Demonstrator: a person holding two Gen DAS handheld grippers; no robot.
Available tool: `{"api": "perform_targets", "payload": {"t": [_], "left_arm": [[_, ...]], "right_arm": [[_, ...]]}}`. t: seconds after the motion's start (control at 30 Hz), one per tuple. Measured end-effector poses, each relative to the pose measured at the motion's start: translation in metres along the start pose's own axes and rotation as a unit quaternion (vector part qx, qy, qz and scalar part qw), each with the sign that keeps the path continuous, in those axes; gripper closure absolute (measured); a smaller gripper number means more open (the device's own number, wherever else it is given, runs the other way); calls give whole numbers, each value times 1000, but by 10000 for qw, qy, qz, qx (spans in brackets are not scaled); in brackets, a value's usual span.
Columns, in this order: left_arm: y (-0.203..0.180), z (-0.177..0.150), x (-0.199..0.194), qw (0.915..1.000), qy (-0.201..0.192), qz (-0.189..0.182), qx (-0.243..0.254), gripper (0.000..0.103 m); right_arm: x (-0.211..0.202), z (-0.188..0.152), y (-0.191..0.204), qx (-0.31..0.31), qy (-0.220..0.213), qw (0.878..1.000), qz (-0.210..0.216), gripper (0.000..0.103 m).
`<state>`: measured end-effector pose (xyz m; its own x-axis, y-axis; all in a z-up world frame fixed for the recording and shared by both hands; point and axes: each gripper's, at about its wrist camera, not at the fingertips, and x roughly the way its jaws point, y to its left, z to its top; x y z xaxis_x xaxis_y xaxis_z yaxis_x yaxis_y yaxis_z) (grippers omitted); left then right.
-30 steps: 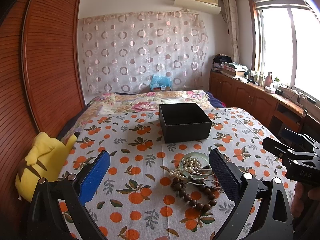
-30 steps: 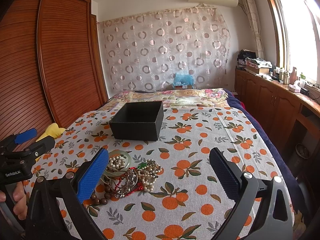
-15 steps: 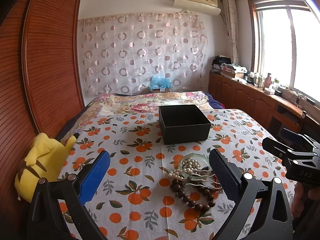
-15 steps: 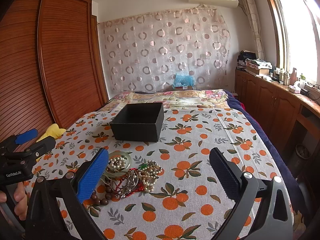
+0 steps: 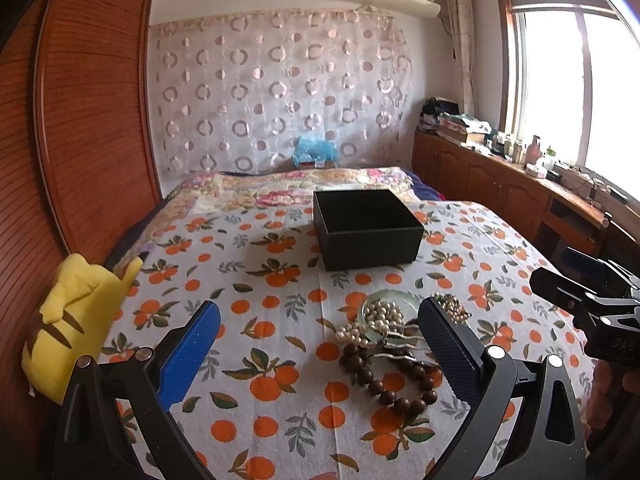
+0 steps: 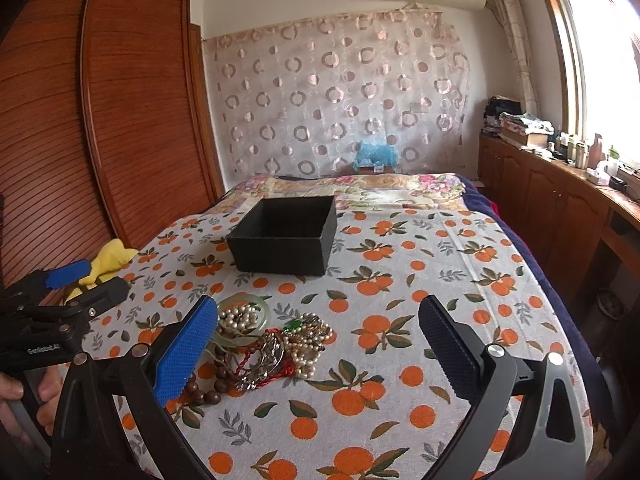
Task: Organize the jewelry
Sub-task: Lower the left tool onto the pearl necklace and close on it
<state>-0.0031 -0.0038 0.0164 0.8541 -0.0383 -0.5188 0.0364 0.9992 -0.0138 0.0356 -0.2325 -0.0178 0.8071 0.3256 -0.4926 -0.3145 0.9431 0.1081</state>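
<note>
Little has moved; both spread tools (image 5: 320, 344) (image 6: 318, 338) hover over the limp, tangled jewelry (image 6: 272, 340) at lower center, best pinched by one strand.

Jewelry pile (image 6: 264, 340) lies on bedspread (image 6: 400, 280), before box (image 6: 284, 240).

Both cameras ride low over the near end of the bed (image 5: 280, 320), each looking forward along its own spread fingers toward the patterned curtain (image 5: 280, 92) at 12 o'clock. The left wrist view sits leftward, with the jewelry pile (image 5: 392, 344) close at about 2 o'clock; the right wrist view sits rightward, the pile (image 6: 264, 344) close at 10 o'clock. They share the pile, the black box (image 5: 366, 228) (image 6: 286, 240), the curtain, and a glimpse of each other's gripper at the frame edge.
</note>
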Motion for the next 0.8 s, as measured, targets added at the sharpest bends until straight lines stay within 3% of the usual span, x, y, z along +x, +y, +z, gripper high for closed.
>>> {"api": "perform_targets", "payload": {"t": [0.2, 0.47, 0.6, 0.8], "left_arm": [[-2, -15, 26, 9992, 338, -189, 98, 7], [-10, -24, 50, 9964, 616, -466, 358, 8], [-13, -24, 61, 9935, 813, -651, 460, 20], [-19, -22, 78, 9889, 1059, -877, 564, 39]], "right_arm": [[9, -8, 6, -195, 229, 9994, 197, 3], [26, -22, 7, -277, 603, 9972, 349, 17], [34, -29, 8, -340, 791, 9954, 427, 24], [41, -37, 10, -372, 939, 9936, 501, 25]]}}
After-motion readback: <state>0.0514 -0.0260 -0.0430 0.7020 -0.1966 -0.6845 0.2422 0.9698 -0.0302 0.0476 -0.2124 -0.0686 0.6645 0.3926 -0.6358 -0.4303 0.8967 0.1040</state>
